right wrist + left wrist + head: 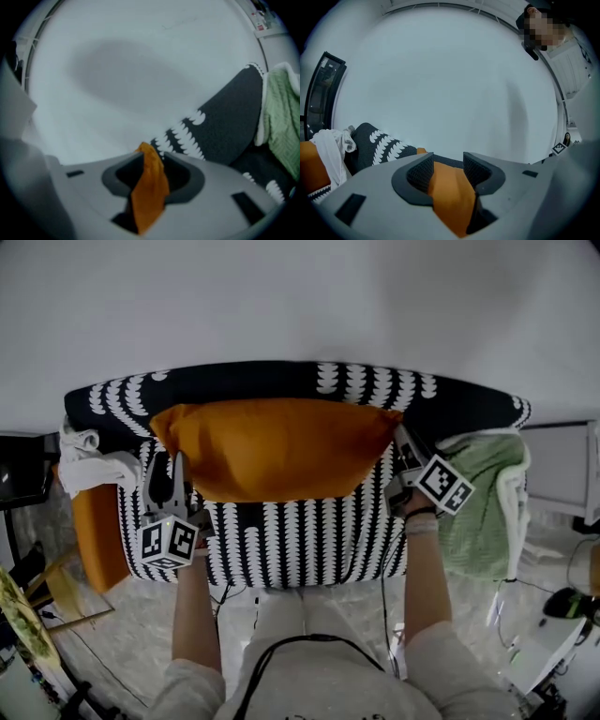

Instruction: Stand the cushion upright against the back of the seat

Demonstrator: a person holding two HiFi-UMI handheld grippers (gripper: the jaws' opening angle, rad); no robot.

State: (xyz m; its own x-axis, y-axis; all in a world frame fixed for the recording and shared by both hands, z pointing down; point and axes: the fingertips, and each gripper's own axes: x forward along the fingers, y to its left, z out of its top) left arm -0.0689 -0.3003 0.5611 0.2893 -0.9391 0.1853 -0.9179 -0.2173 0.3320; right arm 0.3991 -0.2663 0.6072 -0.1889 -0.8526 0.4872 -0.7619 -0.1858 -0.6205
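Forearms (197,615) reach out to the patterned seat (309,540), and the orange cushion (277,448) already stands upright against that seat's back. Left claw (448,171) and right claw (152,171) are both slack, cushion corners just lying loose between them. Only backing away left, I'd say.

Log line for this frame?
cushion: upright against seat back | left gripper: open round cushion corner | right gripper: open round cushion corner

— Where's the cushion (281,448)?
— At my twelve o'clock, leaning on the back of the patterned seat (300,540). My left tongs (169,479) are at its eight o'clock corner, my right tongs (401,451) at three. The green blanket (483,502) is beyond and the white cloth (89,465) at nine.
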